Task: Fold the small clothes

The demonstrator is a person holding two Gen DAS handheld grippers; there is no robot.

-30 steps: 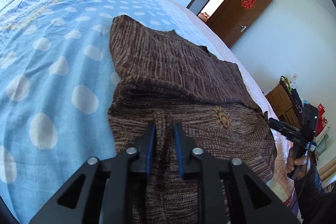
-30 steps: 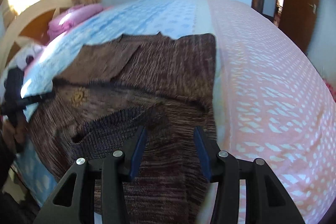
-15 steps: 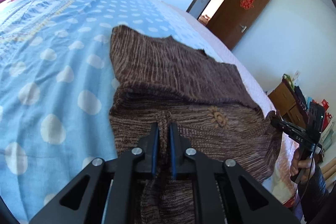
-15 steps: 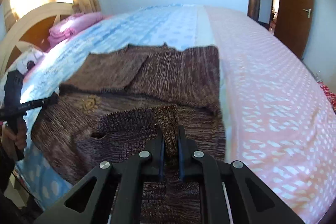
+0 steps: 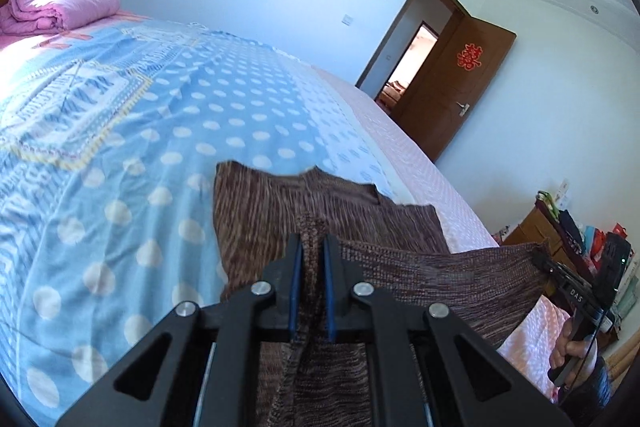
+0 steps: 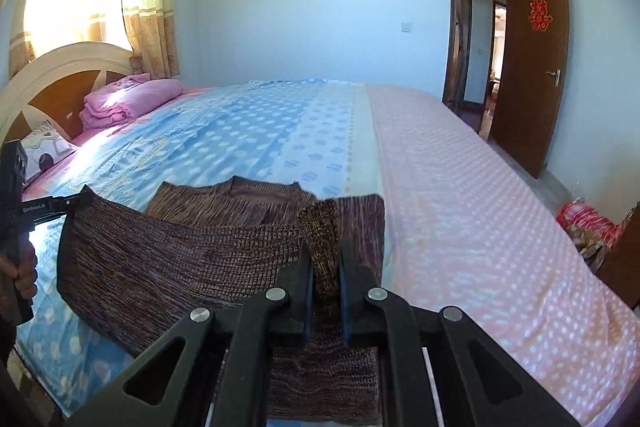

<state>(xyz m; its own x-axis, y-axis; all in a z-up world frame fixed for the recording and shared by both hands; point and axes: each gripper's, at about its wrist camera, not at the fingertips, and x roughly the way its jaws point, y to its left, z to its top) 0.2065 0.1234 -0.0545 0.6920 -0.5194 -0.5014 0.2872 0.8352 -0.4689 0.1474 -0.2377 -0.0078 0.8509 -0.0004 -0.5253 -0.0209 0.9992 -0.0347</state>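
Both grippers are clamped on the near hem of a brown knitted sweater [image 5: 420, 279]: the left gripper [image 5: 310, 251] pinches one corner, the right gripper [image 6: 325, 259] the other, with the hem stretched between them off the bed [image 6: 460, 195]. The collar end lies flat on the bedspread just beyond the fingers. This looks like the hem-to-collar fold; the next move likely calls for carrying both corners forward evenly and laying them near the collar. The sleeves are hidden, and the sweater's hanging underside is cut off below the fingers.
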